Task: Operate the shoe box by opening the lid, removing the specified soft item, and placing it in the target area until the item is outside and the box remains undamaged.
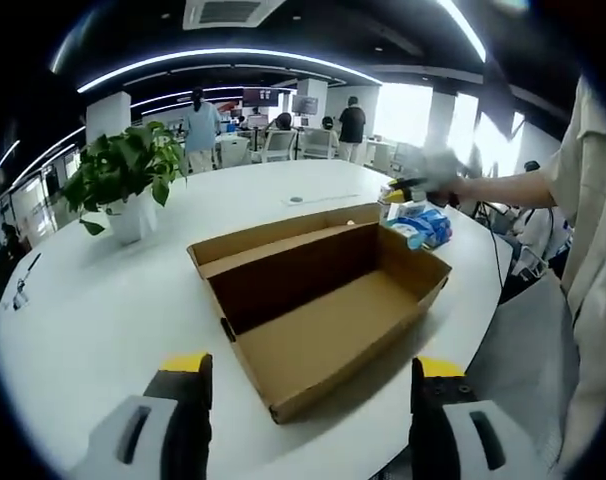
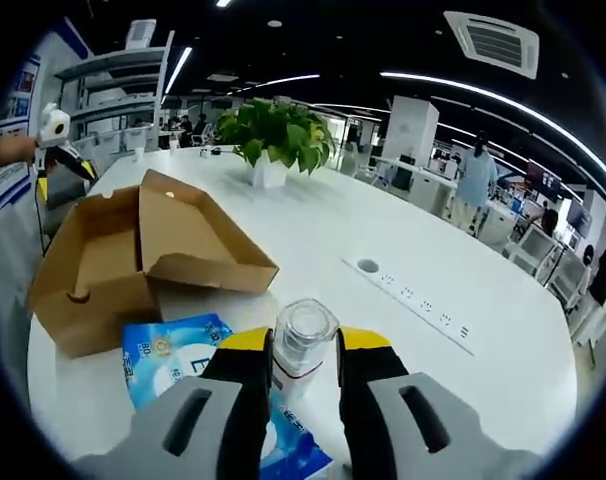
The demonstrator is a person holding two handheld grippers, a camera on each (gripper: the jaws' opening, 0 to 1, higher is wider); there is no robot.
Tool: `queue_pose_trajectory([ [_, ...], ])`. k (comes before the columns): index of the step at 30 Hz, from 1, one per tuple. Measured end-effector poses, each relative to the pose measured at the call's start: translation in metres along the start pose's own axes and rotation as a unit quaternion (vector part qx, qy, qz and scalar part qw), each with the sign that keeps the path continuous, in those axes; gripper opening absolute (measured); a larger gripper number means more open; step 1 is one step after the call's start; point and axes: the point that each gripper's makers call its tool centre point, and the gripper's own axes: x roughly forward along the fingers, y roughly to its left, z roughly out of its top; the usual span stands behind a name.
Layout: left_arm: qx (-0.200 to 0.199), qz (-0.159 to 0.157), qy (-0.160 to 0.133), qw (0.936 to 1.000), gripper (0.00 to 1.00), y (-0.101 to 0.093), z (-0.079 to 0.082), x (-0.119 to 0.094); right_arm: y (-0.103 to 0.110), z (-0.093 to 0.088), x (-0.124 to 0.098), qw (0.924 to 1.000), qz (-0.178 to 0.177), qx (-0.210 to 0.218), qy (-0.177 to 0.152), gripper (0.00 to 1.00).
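- In the left gripper view, our left gripper stands with its jaws wide apart and nothing between them, hovering over the near edge of the white table.
- The shoe box sits open on the table just ahead of those jaws. It is plain brown cardboard, the lid folded back on the far side, and what we see of the inside is bare.
- Beyond the box's far right corner lies a blue soft packet, just beside the box wall. We cannot tell if it touches.
- The right gripper shows there too, blurred, at the end of a person's outstretched arm, right above the packet.
- In the right gripper view, our right gripper has its jaws close around a clear bottle with a round top. The pads look pressed to its sides.
- The blue soft packet lies flat on the table under and left of the jaws, outside the shoe box, near its front wall.
- The box lid stands tilted up and open.
- A potted plant in a white pot stands further back on the table; a power strip is set into the tabletop to the right.
- People stand among the desks in the background.
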Motion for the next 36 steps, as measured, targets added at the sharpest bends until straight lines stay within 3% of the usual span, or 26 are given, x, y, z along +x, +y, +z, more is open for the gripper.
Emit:
queue_pose_trajectory([
  [7, 0.000, 0.005, 0.001, 1.0000, 0.80, 0.002, -0.001, 0.000, -0.002, 0.000, -0.003, 1.0000, -0.007, 0.005, 0.003, 0.26],
  [14, 0.001, 0.034, 0.000, 0.9994, 0.70, 0.014, -0.001, 0.000, 0.003, 0.007, -0.013, 0.9998, -0.013, 0.011, 0.004, 0.30],
  [19, -0.006, 0.055, 0.002, 0.9985, 0.57, 0.022, -0.002, 0.000, 0.007, 0.018, -0.021, 0.9997, -0.018, 0.018, 0.004, 0.33],
  [26, -0.007, 0.074, 0.025, 0.9969, 0.42, 0.029, -0.012, 0.003, 0.015, 0.037, -0.032, 0.9976, -0.017, 0.067, -0.001, 0.37],
  [29, -0.026, 0.081, 0.029, 0.9959, 0.32, 0.032, -0.015, 0.003, 0.022, 0.046, -0.035, 0.9972, -0.014, 0.074, -0.004, 0.35],
  [34, -0.042, 0.094, 0.048, 0.9935, 0.26, 0.036, -0.026, 0.006, 0.040, 0.058, -0.030, 0.9965, 0.007, 0.084, 0.003, 0.34],
  [36, -0.067, 0.095, 0.048, 0.9920, 0.24, 0.037, -0.028, 0.006, 0.046, 0.061, -0.026, 0.9961, 0.011, 0.087, 0.011, 0.33],
])
